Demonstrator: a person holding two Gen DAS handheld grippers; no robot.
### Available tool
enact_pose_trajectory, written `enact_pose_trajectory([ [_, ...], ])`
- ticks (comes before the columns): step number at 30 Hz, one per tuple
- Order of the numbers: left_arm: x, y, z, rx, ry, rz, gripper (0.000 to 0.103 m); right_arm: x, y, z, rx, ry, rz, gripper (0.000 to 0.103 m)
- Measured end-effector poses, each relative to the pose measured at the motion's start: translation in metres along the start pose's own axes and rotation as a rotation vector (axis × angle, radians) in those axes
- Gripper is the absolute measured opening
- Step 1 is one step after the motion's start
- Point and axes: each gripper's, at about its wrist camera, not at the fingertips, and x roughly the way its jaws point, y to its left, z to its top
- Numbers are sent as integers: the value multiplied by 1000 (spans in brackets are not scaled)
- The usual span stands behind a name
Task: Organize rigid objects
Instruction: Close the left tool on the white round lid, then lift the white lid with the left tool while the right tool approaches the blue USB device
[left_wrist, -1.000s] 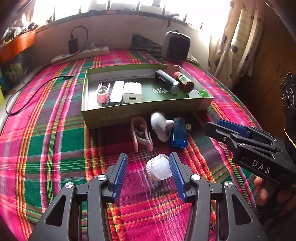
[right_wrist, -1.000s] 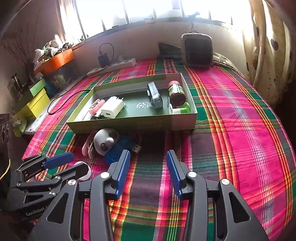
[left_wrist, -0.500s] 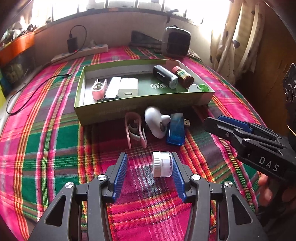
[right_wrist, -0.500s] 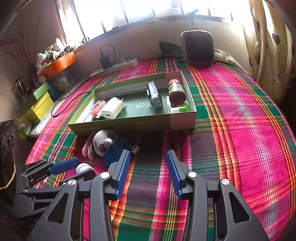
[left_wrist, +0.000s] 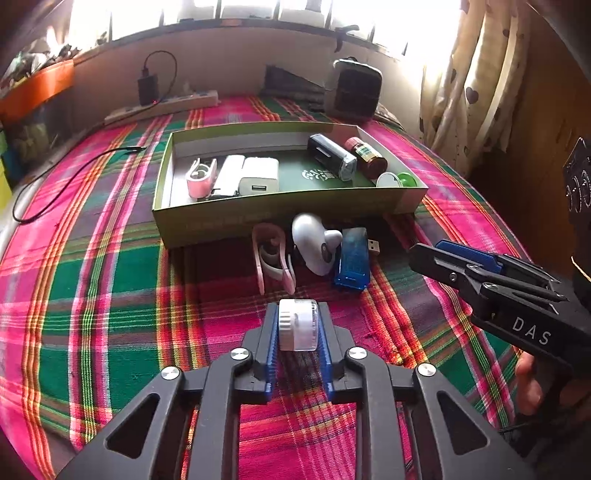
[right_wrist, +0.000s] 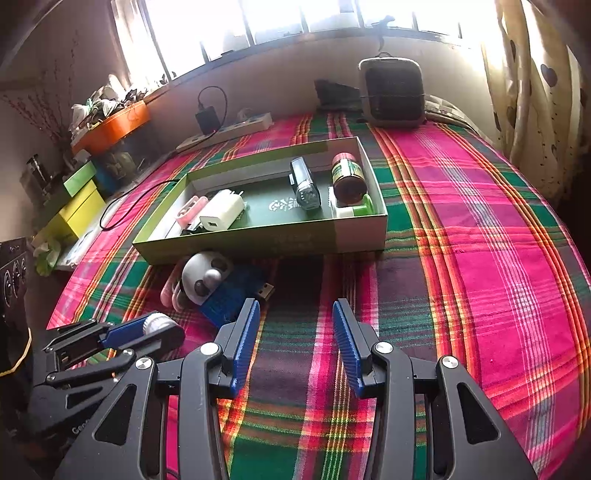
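My left gripper (left_wrist: 297, 325) is shut on a small white bulb-like cap (left_wrist: 298, 329), just above the plaid cloth; the cap also shows in the right wrist view (right_wrist: 159, 323). Ahead lies a green cardboard box (left_wrist: 280, 218) holding a pink clip, white chargers, a black device, a brown bottle and a green-white lid. In front of the box lie a pink clip (left_wrist: 272, 258), a white earbud-shaped piece (left_wrist: 314, 243) and a blue USB reader (left_wrist: 352, 258). My right gripper (right_wrist: 295, 325) is open and empty over the cloth, right of the left gripper.
A power strip with a black adapter (left_wrist: 159, 105) and a black cable (left_wrist: 74, 177) lie at the back left. A small heater (right_wrist: 393, 92) stands at the back. Curtains (right_wrist: 532, 92) hang on the right. Coloured boxes (right_wrist: 74, 206) are off the left edge.
My left gripper has closed on the white cap, which was lying loose between its open fingers. The right gripper has stayed open and nearly still.
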Motion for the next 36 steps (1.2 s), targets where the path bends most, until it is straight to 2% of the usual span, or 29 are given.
enact_pose_trajectory([
  [10,-8,26,-4,-52,-19,43,18,6,9,-2,-31,31,-17,43],
  [15,-11,41,-4,-81,-29,62,18,11,24,-1,-58,39,10,43],
  [26,-11,59,-3,-122,-33,37,18,29,50,6,-76,83,53,43],
  [36,-10,62,-2,-129,-33,17,18,33,45,7,-84,89,-53,43],
])
